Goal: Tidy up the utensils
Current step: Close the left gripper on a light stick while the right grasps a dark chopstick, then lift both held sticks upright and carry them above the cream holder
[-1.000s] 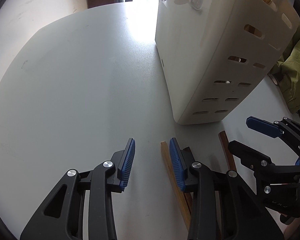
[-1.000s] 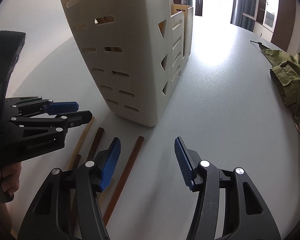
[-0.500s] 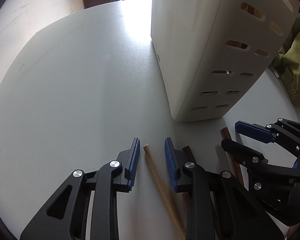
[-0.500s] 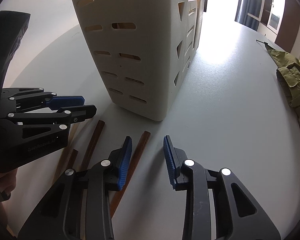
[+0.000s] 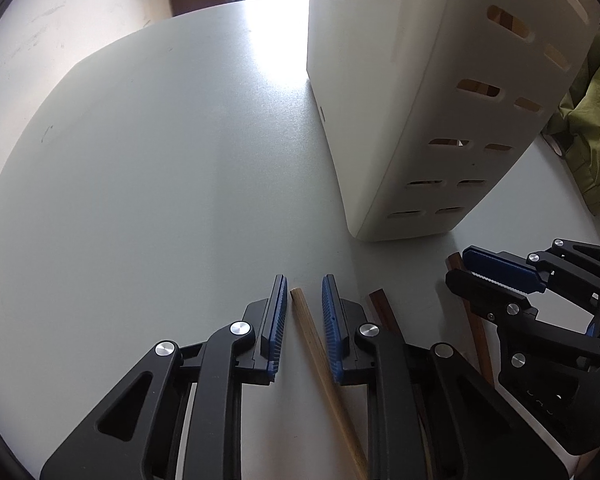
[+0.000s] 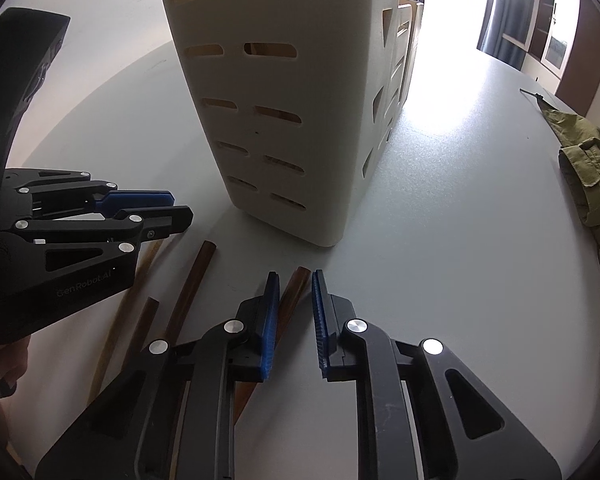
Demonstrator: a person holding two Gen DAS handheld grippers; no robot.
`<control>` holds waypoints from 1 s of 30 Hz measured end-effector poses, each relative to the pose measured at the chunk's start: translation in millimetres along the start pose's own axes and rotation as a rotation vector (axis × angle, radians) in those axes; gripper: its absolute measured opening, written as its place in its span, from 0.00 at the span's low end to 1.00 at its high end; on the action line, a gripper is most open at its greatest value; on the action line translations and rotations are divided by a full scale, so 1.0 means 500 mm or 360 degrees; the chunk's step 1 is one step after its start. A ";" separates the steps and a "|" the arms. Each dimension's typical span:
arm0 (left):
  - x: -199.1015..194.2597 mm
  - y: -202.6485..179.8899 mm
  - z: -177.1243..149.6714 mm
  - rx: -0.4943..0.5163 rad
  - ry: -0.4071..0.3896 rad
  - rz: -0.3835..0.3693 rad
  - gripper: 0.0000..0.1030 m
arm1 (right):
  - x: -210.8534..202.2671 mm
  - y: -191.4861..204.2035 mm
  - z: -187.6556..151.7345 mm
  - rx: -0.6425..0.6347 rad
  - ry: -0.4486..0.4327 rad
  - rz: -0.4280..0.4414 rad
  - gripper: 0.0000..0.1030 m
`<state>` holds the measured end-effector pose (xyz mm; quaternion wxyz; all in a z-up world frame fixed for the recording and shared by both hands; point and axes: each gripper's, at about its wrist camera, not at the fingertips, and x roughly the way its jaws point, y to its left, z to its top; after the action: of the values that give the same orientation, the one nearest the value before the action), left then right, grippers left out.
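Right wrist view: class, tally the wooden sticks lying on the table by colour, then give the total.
Light tan stick: 1
Dark brown sticks: 3
Total: 4

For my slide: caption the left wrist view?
Left gripper closing around a light wooden stick beside the white slotted holder.

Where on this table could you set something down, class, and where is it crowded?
Free: the bare grey table left of the slotted cream plastic holder, and the stretch between it and the olive cloth. Crowded: in front of the holder, where wooden sticks and both grippers sit.
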<state>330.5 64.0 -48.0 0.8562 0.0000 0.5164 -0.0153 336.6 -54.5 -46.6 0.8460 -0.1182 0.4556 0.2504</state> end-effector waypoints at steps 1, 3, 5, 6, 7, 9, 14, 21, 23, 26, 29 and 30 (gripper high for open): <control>0.000 -0.001 0.000 -0.0004 -0.0002 0.0005 0.13 | 0.000 0.000 0.000 0.0000 0.0000 -0.0002 0.15; 0.000 -0.003 -0.002 -0.0007 -0.0006 0.0019 0.09 | -0.001 0.001 0.000 -0.0013 -0.0002 -0.0008 0.14; 0.002 -0.007 -0.002 -0.0002 -0.0011 0.0024 0.08 | -0.001 -0.001 0.000 -0.0001 -0.0003 0.0010 0.12; 0.002 -0.006 -0.003 -0.0002 -0.0012 0.0024 0.07 | 0.000 -0.002 0.000 0.0005 -0.0003 0.0014 0.10; 0.002 -0.005 -0.003 -0.0005 -0.0013 0.0017 0.07 | 0.000 0.000 0.000 -0.0007 0.0000 0.0018 0.08; -0.003 -0.002 -0.005 -0.0004 -0.0024 0.0004 0.07 | -0.006 0.001 -0.002 -0.0023 -0.0011 0.0028 0.08; -0.043 0.006 -0.003 -0.0019 -0.0118 -0.0019 0.06 | -0.046 -0.002 0.000 -0.0040 -0.0091 0.0056 0.08; -0.101 0.012 -0.002 -0.0064 -0.0251 -0.0050 0.06 | -0.107 -0.019 0.012 0.0006 -0.0222 0.0096 0.08; -0.116 0.012 -0.001 -0.0073 -0.0283 -0.0062 0.06 | -0.112 -0.016 0.019 0.0016 -0.0264 0.0102 0.08; -0.142 0.009 0.008 -0.0072 -0.0330 -0.0069 0.06 | -0.139 -0.021 0.026 0.0032 -0.0327 0.0113 0.08; -0.165 0.002 0.019 -0.0066 -0.0380 -0.0069 0.06 | -0.160 -0.028 0.031 0.0044 -0.0379 0.0113 0.08; -0.173 0.001 0.021 -0.0063 -0.0394 -0.0069 0.06 | -0.165 -0.031 0.032 0.0048 -0.0391 0.0115 0.08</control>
<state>299.4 66.4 33.5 0.9128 -0.0299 0.4067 -0.0235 318.4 -86.9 30.6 0.8875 -0.0574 0.3561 0.2866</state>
